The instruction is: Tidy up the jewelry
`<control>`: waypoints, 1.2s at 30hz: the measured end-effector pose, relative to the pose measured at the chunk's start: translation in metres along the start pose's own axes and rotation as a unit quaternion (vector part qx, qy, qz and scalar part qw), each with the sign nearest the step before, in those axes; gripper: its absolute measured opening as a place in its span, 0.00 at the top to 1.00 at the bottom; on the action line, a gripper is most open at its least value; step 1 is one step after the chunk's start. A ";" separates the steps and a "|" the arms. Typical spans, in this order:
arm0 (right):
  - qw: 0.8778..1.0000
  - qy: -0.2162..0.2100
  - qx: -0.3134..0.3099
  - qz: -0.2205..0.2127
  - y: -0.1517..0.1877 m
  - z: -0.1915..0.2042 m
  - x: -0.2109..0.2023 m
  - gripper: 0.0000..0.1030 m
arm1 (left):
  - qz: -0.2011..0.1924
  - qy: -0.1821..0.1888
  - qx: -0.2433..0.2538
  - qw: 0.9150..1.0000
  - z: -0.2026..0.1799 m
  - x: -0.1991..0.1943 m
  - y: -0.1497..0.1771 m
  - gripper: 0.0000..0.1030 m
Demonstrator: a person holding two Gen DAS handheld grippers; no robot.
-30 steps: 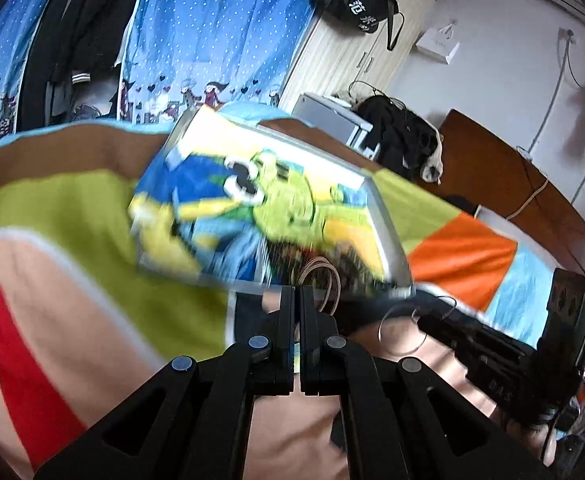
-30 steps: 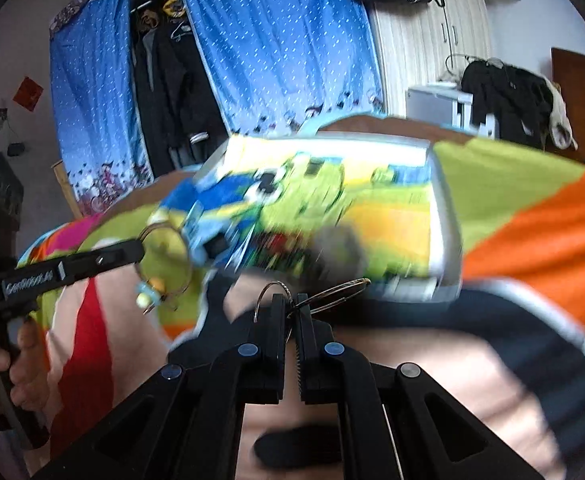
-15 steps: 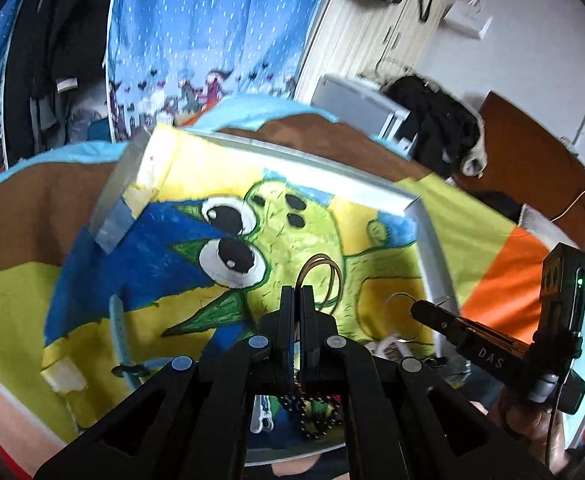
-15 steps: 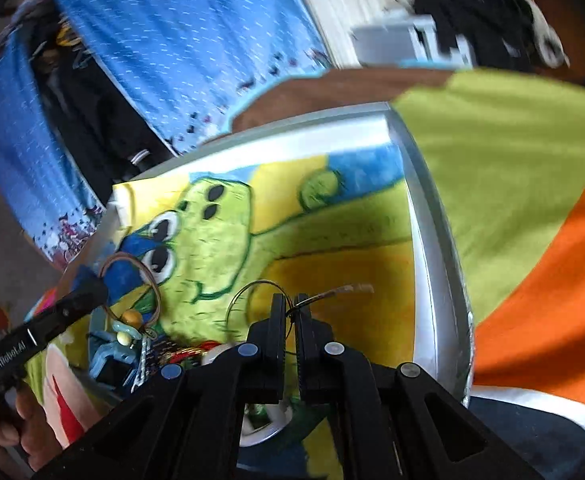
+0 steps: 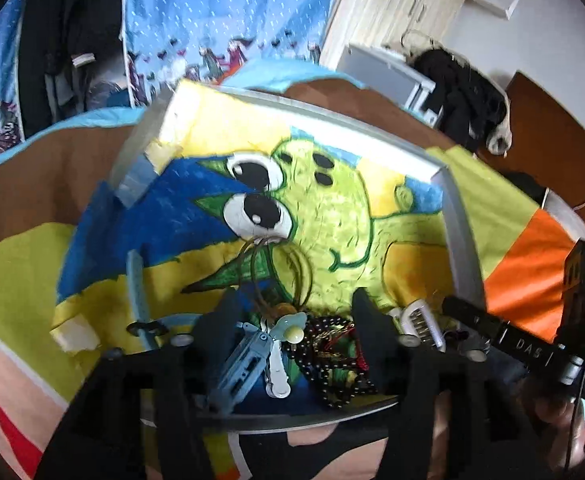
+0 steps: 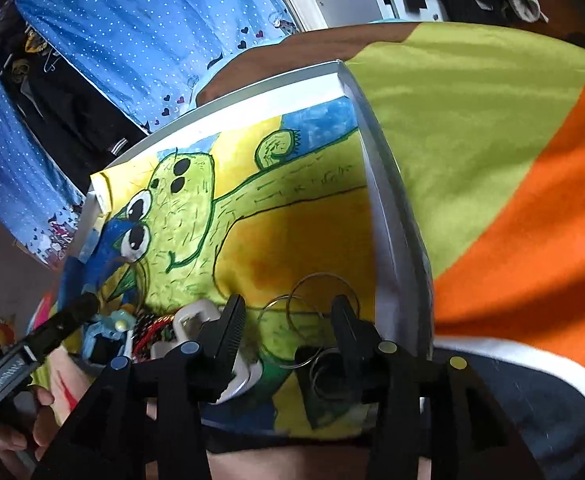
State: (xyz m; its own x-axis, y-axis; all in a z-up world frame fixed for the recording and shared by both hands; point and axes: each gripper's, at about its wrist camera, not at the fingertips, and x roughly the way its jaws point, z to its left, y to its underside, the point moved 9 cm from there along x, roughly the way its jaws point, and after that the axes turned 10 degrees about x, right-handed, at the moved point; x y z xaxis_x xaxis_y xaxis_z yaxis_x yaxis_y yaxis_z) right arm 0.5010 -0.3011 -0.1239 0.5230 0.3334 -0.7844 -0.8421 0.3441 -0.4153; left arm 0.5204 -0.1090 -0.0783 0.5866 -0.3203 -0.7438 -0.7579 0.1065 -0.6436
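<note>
Claws both spread wide over tray (image 6: 388,208), left claw (image 5: 294,312) above brown cord loops (image 5: 288,268), right claw (image 6: 288,316) above thin wire hoops (image 6: 316,300), neither gripping anything

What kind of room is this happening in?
Most likely a bedroom: a colourful patchwork bedspread lies under the painted tray, blue dotted curtains hang behind, and dark clothes are piled near a wardrobe.

Both wrist views look forward and down, close over the tray (image 5: 458,236). The left view faces its near-left part, the right view (image 6: 388,216) its right edge; both share the frog drawing (image 5: 332,208).
</note>
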 end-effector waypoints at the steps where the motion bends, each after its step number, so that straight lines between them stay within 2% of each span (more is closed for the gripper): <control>1: 1.000 0.001 -0.001 -0.001 0.001 0.001 -0.005 0.59 | -0.005 -0.002 0.000 1.000 -0.001 -0.006 -0.001 0.45; 3: 1.000 0.003 -0.009 -0.008 0.002 0.005 -0.016 0.55 | -0.010 -0.009 0.002 1.000 -0.003 -0.018 -0.003 0.44; 5: 1.000 0.007 -0.020 -0.022 0.002 0.010 -0.032 0.39 | -0.021 -0.014 0.004 1.000 -0.005 -0.034 -0.005 0.43; 6: 0.999 0.008 -0.027 -0.033 0.001 0.014 -0.042 0.36 | -0.030 -0.015 0.004 0.999 -0.007 -0.043 -0.006 0.42; 7: 0.998 0.006 -0.034 -0.044 0.001 0.018 -0.053 0.34 | -0.043 -0.014 0.005 0.999 -0.008 -0.053 -0.008 0.34; 8: 0.998 0.006 -0.040 -0.051 0.001 0.022 -0.060 0.32 | -0.053 -0.013 0.005 0.998 -0.010 -0.061 -0.010 0.20; 10: 0.996 0.004 -0.052 -0.070 0.002 0.030 -0.079 0.27 | -0.092 -0.017 0.003 0.996 -0.011 -0.089 -0.015 0.13; 12: 0.994 -0.002 -0.064 -0.093 0.004 0.038 -0.102 0.22 | -0.120 -0.021 0.008 0.993 -0.012 -0.114 -0.016 0.10; 15: 0.990 -0.013 -0.076 -0.119 0.010 0.050 -0.130 0.15 | -0.142 -0.027 0.013 0.989 -0.014 -0.143 -0.016 0.09; 17: 0.987 -0.017 -0.079 -0.142 0.016 0.057 -0.150 0.06 | -0.161 -0.033 0.016 0.986 -0.016 -0.165 -0.012 0.06; 20: 0.982 -0.031 -0.082 -0.165 0.026 0.066 -0.175 0.05 | -0.192 -0.043 0.025 0.980 -0.019 -0.195 -0.009 0.02; 23: 0.977 -0.035 -0.099 -0.186 0.041 0.074 -0.196 0.01 | -0.217 -0.053 0.035 0.974 -0.023 -0.227 0.000 0.02; 28: 0.968 -0.049 -0.127 -0.213 0.073 0.087 -0.228 0.00 | -0.233 -0.063 0.048 0.969 -0.029 -0.268 0.024 0.02; 36: 0.955 -0.058 -0.159 -0.243 0.132 0.098 -0.271 0.00 | -0.229 -0.082 0.064 0.968 -0.044 -0.309 0.078 0.02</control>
State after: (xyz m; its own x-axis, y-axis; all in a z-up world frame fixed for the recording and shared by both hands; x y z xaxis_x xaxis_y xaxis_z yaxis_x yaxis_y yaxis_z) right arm 0.2612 -0.2598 0.0792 0.8583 0.3034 -0.4139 -0.4829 0.2046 -0.8514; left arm 0.2673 -0.0429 0.1090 0.8982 -0.2094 -0.3865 -0.3717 0.1075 -0.9221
